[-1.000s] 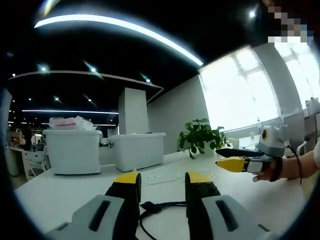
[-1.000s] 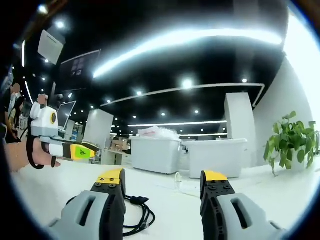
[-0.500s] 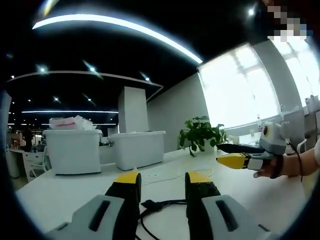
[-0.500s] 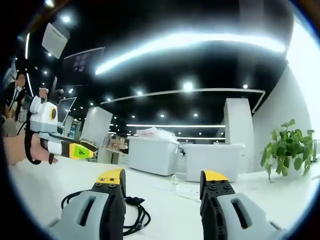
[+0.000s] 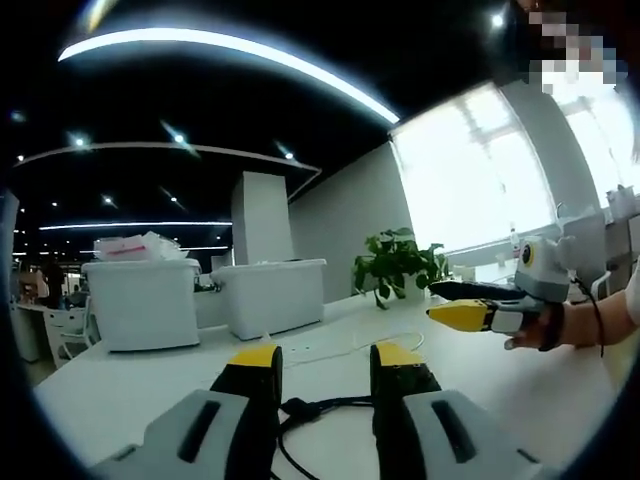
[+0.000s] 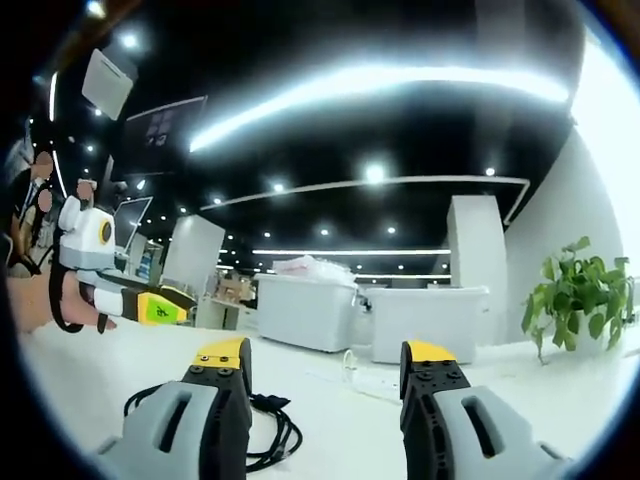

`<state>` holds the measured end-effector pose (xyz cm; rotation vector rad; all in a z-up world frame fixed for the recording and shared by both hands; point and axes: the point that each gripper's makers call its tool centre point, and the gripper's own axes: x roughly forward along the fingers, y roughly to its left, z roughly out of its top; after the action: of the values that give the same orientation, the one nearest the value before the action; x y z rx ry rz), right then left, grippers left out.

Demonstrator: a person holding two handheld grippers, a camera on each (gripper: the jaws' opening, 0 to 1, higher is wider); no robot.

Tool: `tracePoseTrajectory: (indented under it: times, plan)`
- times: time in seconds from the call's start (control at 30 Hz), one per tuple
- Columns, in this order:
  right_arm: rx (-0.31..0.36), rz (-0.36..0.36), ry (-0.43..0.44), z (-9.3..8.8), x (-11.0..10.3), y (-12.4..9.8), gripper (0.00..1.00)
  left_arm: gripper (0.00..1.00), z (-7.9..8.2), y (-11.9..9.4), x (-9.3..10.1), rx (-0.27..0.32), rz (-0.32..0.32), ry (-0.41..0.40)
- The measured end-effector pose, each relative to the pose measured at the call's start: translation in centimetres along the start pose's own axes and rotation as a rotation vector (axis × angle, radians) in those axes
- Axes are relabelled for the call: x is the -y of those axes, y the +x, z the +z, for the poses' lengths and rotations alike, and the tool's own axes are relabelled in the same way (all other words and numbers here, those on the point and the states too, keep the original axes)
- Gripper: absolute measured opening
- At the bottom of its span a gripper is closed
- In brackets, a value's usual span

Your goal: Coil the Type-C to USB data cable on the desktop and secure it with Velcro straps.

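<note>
While both tools hover low over the desk, notes near to far:
left gripper (image 5: pixel 325 365): jaws parted, holding nothing, yellow tips above the white desk (image 5: pixel 130 385)
right gripper (image 6: pixel 325 360): jaws spread wide, nothing between them
black cable (image 5: pixel 315 410): lies loose on the desk, showing between and just behind the left jaws; in the right gripper view (image 6: pixel 270 430) its loops sit beside the left jaw, not gripped
white cable (image 5: pixel 355 350): thin, farther back on the desk
bins (image 5: pixel 200 300): two white lidded boxes, far side of the desk
plant (image 5: pixel 395 265): potted, green, right of the bins
background: pillar, bright windows at right, ceiling light strips
</note>
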<state>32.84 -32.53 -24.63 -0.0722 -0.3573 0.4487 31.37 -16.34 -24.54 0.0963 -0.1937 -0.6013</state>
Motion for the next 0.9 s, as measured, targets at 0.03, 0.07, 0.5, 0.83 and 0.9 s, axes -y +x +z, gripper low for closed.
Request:
tracePoseTrajectory:
  times: [0.03,0.07,0.5,0.83,0.9]
  plan:
    - [-0.010,-0.001,-0.005,-0.2,0.0,0.1,0.59,0.37,-0.1,0.0,0.0,-0.003,0.000,0.002]
    - [-0.014,-0.001,-0.006,-0.3,0.0,0.1,0.59,0.37,-0.2,0.0,0.0,-0.006,-0.001,-0.001]
    - [-0.019,0.016,0.046,-0.5,-0.3,0.1,0.59,0.37,-0.7,0.1,-0.1,-0.020,-0.002,-0.009]
    - [-0.047,0.019,0.046,-1.0,-0.5,0.2,0.59,0.37,-1.5,0.2,-0.8,-0.048,0.017,0.010]
    - [-0.054,0.026,0.030,-1.2,-0.7,0.2,0.59,0.37,-1.5,0.2,-1.0,-0.047,0.020,0.003]
